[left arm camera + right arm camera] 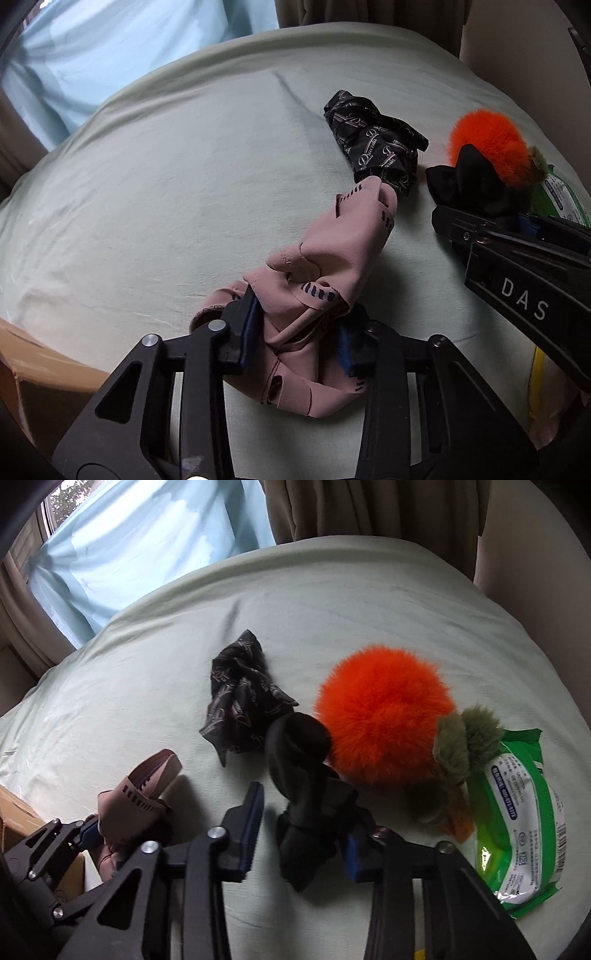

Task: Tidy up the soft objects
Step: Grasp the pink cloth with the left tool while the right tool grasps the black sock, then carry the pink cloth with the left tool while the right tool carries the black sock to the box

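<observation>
My left gripper (295, 332) has its jaws around a crumpled pink cloth (325, 258) on the pale green bed; the fingers press its sides. The pink cloth also shows in the right wrist view (136, 801), held in the left gripper (92, 830). My right gripper (303, 830) is open around a black fabric piece (303, 775), which lies between the fingers. The right gripper also shows in the left wrist view (517, 229) at the black fabric (465, 181). A black printed cloth (240, 705) lies behind. An orange fluffy pompom (384, 716) lies to the right.
A green wet-wipes pack (524, 812) lies at the bed's right side. A cardboard box (44, 376) stands off the bed's left edge. Light blue curtain (129, 554) and brown drapes (369, 506) hang behind the bed (147, 664).
</observation>
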The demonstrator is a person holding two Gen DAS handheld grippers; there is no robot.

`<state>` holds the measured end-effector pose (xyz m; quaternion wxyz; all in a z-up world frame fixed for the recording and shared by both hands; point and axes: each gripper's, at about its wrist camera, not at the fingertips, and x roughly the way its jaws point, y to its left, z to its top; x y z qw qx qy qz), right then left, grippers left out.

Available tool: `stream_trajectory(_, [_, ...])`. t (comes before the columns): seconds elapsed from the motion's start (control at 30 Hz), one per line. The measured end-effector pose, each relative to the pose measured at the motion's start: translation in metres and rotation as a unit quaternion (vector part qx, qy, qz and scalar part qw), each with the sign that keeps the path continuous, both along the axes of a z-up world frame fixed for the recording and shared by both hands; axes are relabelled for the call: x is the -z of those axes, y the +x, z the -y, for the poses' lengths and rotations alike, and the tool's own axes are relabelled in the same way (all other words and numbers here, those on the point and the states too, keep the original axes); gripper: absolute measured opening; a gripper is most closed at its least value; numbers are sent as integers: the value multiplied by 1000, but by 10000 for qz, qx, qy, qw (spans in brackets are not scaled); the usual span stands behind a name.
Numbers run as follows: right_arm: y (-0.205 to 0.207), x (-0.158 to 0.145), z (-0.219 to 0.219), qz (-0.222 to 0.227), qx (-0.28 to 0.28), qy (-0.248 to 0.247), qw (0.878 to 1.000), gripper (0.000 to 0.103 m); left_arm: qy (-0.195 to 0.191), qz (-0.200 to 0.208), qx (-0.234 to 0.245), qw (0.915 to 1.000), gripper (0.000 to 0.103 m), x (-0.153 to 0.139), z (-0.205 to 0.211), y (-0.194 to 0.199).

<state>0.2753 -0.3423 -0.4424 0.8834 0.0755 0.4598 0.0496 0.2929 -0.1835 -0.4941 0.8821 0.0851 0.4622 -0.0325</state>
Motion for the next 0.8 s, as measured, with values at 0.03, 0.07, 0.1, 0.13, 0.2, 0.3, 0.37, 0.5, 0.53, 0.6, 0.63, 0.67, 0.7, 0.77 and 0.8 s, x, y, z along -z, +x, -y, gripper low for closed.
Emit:
stream_trajectory(0.03, [-1, 0, 1, -4, 22, 3, 10000, 30, -10, -2, 1, 10000, 26, -1, 0, 0])
stream_trajectory(0.07, [1, 0, 0, -6, 42, -15, 10000, 28, -25, -5, -15, 10000, 24, -2, -1, 0])
stream_trajectory(0.1, [0, 0, 0, -9, 53, -32, 10000, 26, -60, -13, -34, 10000, 23, -4, -3, 0])
stream_trajectory(0.13, [-1, -1, 1, -10, 56, -35, 10000, 25, -96, -18, -51, 9999, 23, -6, -4, -1])
stream_trajectory(0.2, [-3, -4, 1, 4, 54, -25, 10000, 24, -148, 9, -72, 9999, 23, -11, -6, -1])
stream_trajectory(0.3, [-7, -10, 2, 56, 47, -30, 10000, 24, -152, 110, -56, 9998, 23, -22, -6, -4])
stream_trajectory(0.37, [-10, -16, 2, 93, 57, -10, 9999, 23, -183, 158, -46, 9997, 23, -30, -6, -6])
stream_trajectory(0.5, [-19, -37, 6, 226, 99, 33, 9997, 23, -228, 267, -36, 9994, 23, -52, -5, -15])
stream_trajectory(0.53, [-22, -45, 7, 273, 109, 47, 9996, 23, -240, 306, -37, 9992, 23, -59, -4, -19])
stream_trajectory(0.6, [-28, -60, 9, 359, 127, 55, 9993, 23, -259, 398, -38, 9989, 23, -75, -2, -26])
stream_trajectory(0.63, [-32, -68, 10, 406, 132, 56, 9991, 23, -271, 440, -42, 9987, 23, -84, -2, -28])
stream_trajectory(0.67, [-36, -78, 10, 452, 140, 61, 9989, 23, -291, 482, -43, 9984, 23, -93, -2, -32])
stream_trajectory(0.7, [-41, -88, 11, 499, 150, 81, 9986, 23, -310, 528, -47, 9981, 23, -104, -3, -35])
stream_trajectory(0.77, [-49, -108, 12, 574, 162, 103, 9982, 23, -354, 637, -58, 9973, 23, -128, -4, -46])
stream_trajectory(0.8, [-54, -119, 11, 608, 163, 102, 9980, 23, -376, 676, -66, 9970, 23, -139, -5, -50])
